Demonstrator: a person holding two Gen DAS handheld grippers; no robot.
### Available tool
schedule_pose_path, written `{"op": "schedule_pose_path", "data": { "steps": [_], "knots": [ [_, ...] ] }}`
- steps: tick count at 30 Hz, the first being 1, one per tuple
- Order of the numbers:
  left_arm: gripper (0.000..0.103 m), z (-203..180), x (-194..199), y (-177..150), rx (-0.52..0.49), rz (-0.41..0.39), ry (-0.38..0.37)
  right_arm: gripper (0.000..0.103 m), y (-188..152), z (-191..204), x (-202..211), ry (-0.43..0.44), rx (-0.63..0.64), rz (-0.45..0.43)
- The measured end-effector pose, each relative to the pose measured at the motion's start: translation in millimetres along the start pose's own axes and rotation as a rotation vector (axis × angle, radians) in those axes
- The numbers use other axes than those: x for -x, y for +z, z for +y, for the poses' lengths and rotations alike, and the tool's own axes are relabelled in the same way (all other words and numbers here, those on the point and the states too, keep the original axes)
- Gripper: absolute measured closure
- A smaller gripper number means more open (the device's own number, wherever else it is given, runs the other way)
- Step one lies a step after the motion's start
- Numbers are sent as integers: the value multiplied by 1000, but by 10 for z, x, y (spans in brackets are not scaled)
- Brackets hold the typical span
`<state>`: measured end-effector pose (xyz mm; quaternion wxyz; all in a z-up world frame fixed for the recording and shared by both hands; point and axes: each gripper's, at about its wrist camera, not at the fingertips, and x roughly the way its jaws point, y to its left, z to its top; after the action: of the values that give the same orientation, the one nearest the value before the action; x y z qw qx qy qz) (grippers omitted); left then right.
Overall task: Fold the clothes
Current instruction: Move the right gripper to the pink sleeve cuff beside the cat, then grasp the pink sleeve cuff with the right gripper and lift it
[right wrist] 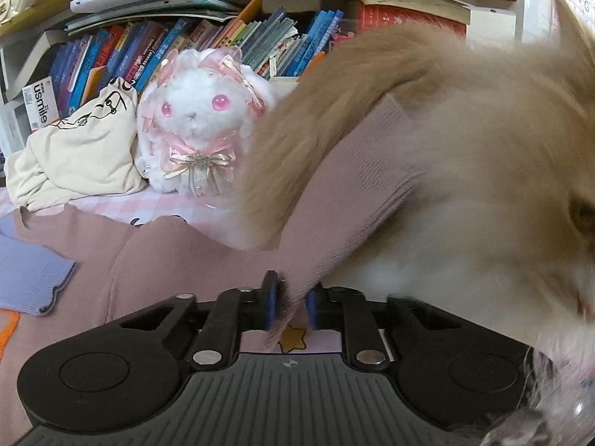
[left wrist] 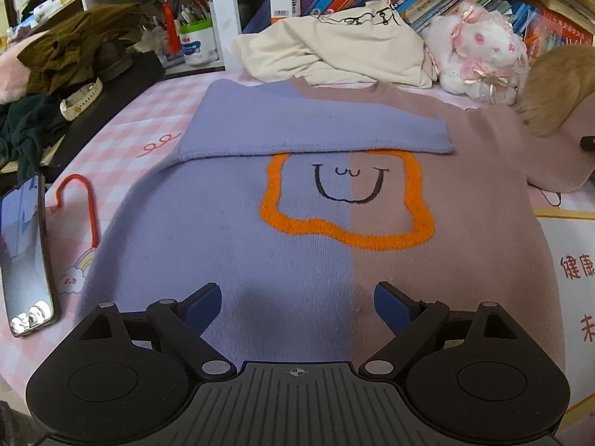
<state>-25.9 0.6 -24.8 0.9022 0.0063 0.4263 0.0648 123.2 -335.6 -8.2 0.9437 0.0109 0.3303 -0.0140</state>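
Clearly the step in hand is folding the second sleeve inward; the two-tone sweater (left wrist: 297,223) lies flat across the middle of the left wrist view on a pink checked surface (left wrist: 122,126), its lilac sleeve (left wrist: 316,130) already laid across the chest just above the orange outline. The pink sleeve (right wrist: 357,186) runs from the lower middle to the upper right of the right wrist view, and the right claw (right wrist: 292,304) is closed on its cuff end, blue pads pinching the knit; a furry tan and white animal (right wrist: 483,186), probably a cat, fills the right of that frame and appears to lie against the sleeve. To do this well, I would lift the cuff slowly so the cloth slides clear of the fur, then carry it toward the left of the frame to land over the lilac sleeve. The left claw (left wrist: 297,308) hovers wide open and empty over the hem at lower centre; it could press the body down to stop the sweater dragging.
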Motion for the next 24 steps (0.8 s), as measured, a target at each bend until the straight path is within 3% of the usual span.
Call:
{"op": "schedule_pose_path", "data": {
  "steps": [13, 24],
  "knots": [
    [11, 332, 47, 55, -87, -90, -101, 96, 277, 566, 183, 31, 28, -49],
    [11, 641, 91, 10, -199, -125, -131, 96, 359, 1554, 175, 129, 115, -43]
  ]
}}
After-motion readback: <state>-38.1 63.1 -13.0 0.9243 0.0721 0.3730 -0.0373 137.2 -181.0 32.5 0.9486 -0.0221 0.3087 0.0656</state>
